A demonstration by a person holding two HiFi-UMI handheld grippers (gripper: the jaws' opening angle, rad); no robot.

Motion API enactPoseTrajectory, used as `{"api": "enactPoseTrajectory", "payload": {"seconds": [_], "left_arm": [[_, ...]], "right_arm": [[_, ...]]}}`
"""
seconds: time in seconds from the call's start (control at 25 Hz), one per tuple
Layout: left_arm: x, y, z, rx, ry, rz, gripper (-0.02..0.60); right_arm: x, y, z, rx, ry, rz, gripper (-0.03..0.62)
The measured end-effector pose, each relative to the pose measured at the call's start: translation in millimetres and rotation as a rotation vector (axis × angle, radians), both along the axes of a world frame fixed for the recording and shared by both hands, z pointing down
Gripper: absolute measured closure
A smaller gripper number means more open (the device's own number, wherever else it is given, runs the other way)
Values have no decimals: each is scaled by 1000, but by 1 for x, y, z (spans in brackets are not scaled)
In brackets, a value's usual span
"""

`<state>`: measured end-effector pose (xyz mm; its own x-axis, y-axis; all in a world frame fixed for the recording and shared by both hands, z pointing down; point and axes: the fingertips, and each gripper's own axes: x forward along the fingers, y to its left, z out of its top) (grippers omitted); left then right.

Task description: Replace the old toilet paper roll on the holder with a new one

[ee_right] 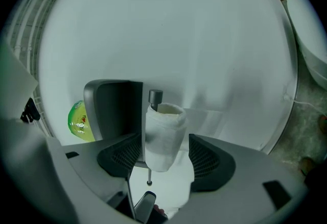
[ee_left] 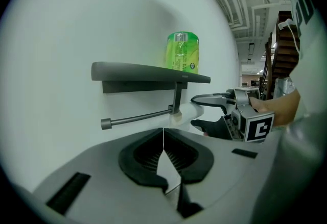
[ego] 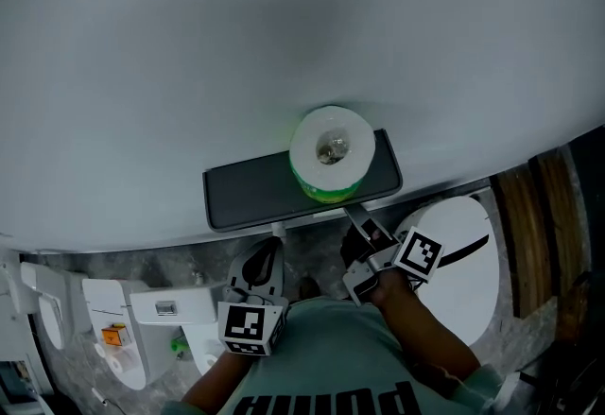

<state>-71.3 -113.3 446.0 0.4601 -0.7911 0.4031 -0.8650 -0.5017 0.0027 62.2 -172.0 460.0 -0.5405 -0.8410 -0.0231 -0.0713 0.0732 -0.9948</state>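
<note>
Your right tool, spread, straddles the thin old roll on the holder bar. Your left tool is pressed together, empty. The wrapped new roll stands on the shelf above.

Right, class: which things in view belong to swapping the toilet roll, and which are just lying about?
Job: old roll on the holder bar; green-wrapped new roll on the holder shelf.
Lying about: white round fixture; white units with an orange item.

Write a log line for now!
left gripper: shut, empty | right gripper: open around old roll on bar | new roll: on shelf
</note>
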Motion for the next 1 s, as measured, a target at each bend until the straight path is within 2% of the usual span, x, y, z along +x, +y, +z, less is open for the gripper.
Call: {"api": "enactPoseTrajectory", "payload": {"seconds": [0.48,0.6,1.0], "left_arm": [[-6,-1,-3,15,-6,-30,572],[-6,-1,-5,18,-4,-34,572],[-2,-2,-6,23,0,-27,572]], "right_arm": [[-2,-8,-2,-6,-39,1,321],[-1,-8,-2,-13,-31,11,364],[2,-9,-12,12,6,22,370]]}}
